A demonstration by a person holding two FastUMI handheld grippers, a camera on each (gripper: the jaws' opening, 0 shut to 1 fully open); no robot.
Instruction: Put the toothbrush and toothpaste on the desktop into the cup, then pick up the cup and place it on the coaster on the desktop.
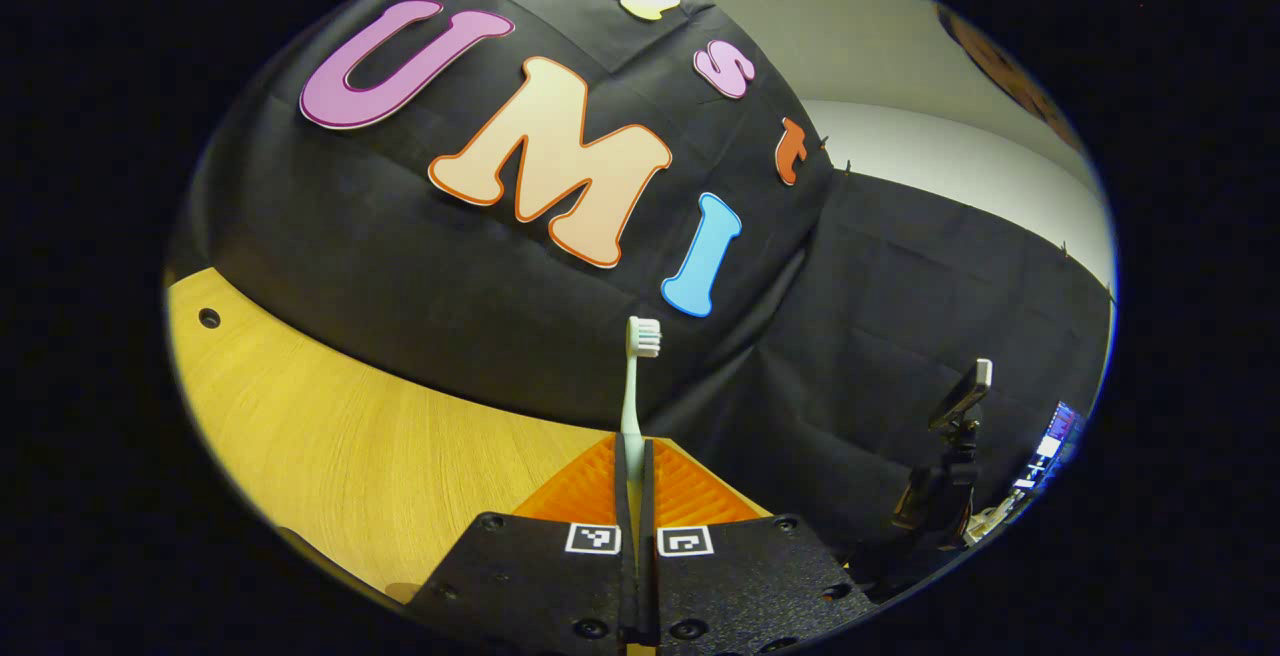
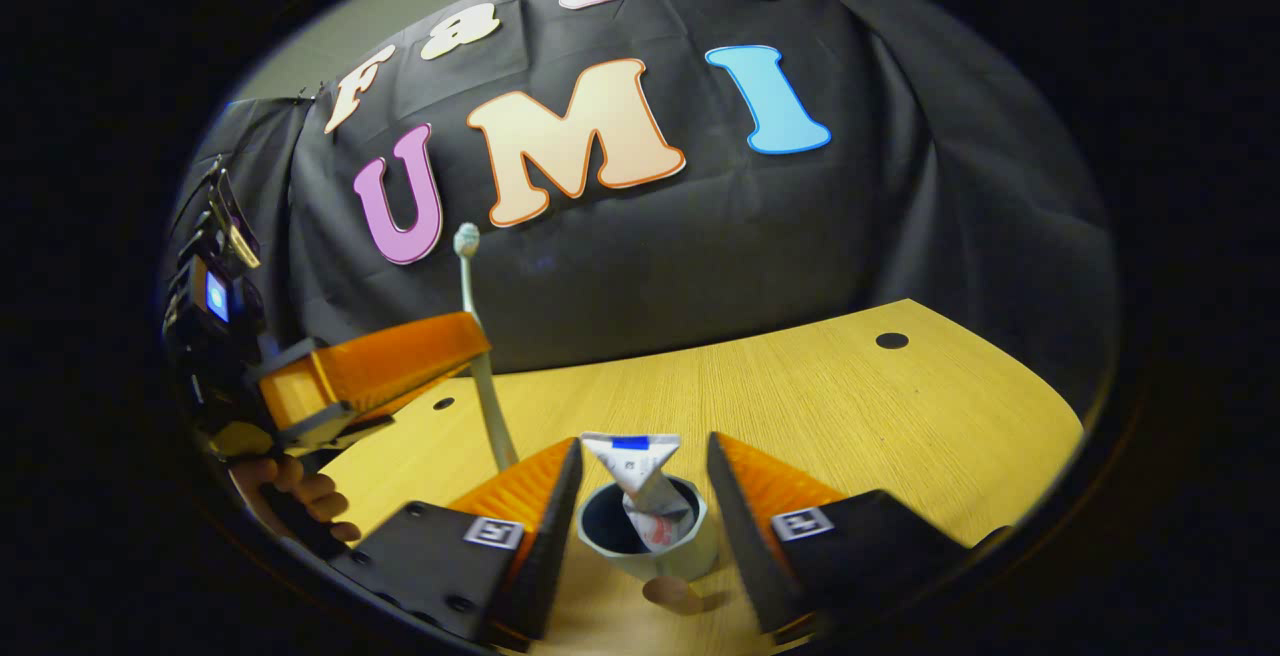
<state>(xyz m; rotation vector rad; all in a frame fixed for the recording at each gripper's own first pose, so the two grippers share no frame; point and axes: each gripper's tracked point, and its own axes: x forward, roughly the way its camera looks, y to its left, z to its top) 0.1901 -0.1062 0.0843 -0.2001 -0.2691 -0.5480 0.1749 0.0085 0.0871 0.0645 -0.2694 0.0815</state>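
In the left gripper view a pale green toothbrush (image 1: pixel 632 391) stands upright, bristles on top, with my left gripper (image 1: pixel 636 456) shut on its handle. The right gripper view shows that left gripper (image 2: pixel 455 336) from the side, holding the toothbrush (image 2: pixel 467 281) just left of the cup. The grey-green cup (image 2: pixel 668 558) stands on the wooden desktop (image 2: pixel 880 436), and a white toothpaste tube (image 2: pixel 640 476) sticks out of it. My right gripper (image 2: pixel 645 444) is open, one finger on each side of the cup and touching neither cup nor tube.
A hand (image 2: pixel 300 496) holds the left gripper at the lower left. A small brown round thing (image 2: pixel 670 593) lies just in front of the cup. The desktop has dark holes (image 2: pixel 892 340). A phone on a stand (image 1: pixel 962 394) stands off to the right.
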